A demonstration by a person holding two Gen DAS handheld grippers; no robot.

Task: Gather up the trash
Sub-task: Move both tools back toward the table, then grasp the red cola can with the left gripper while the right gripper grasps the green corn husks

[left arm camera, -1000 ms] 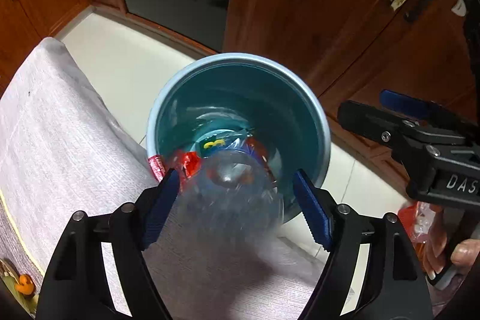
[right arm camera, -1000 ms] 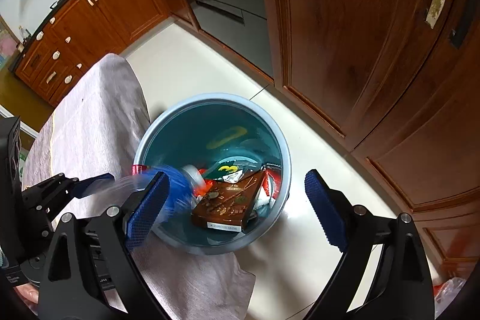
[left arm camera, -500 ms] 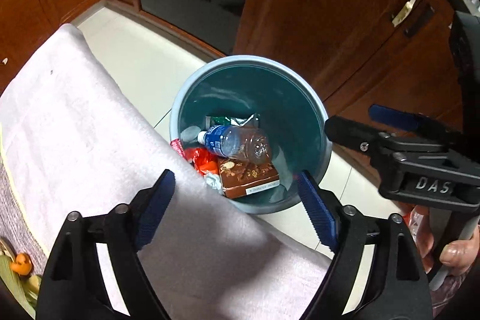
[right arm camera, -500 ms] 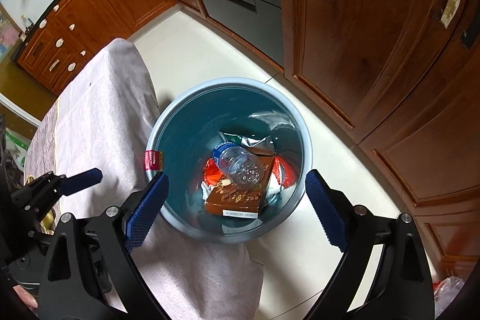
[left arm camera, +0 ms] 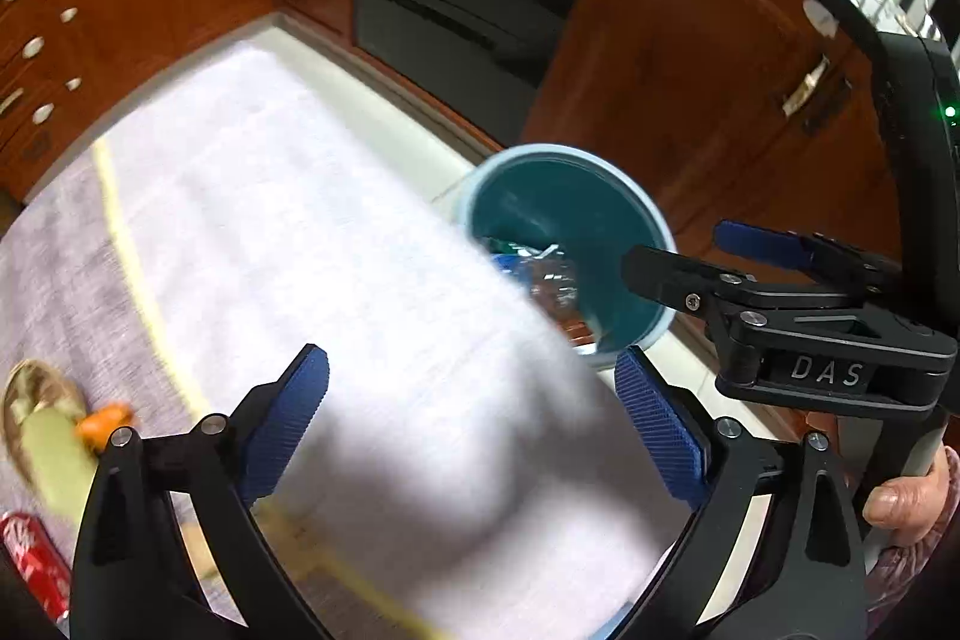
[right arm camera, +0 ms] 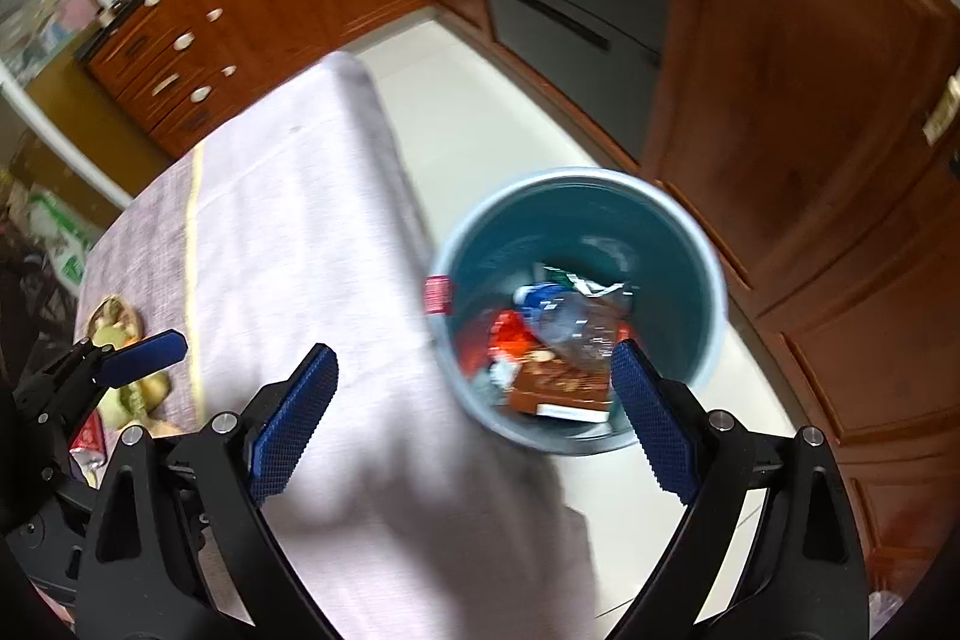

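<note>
Teal bin [right arm camera: 690, 232] at two o'clock holds the bottle [right arm camera: 564, 310]; left tongs [left arm camera: 474, 424] and right tongs [right arm camera: 474, 418] gape empty. Swing toward the red wrapper [left arm camera: 27, 559] at eight o'clock on the worktop [left arm camera: 300, 220].

Dim indoor light, heavy motion blur, fisheye-bent edges, soft foreground shadows

Your teal bin [right arm camera: 690, 244] stands upright on the floor, just beside the cloth-covered counter [right arm camera: 312, 232]. Inside it you have a clear plastic bottle [right arm camera: 570, 316] lying on its side over a brown packet [right arm camera: 561, 388], with red wrappers [right arm camera: 504, 334] beside them.
</note>
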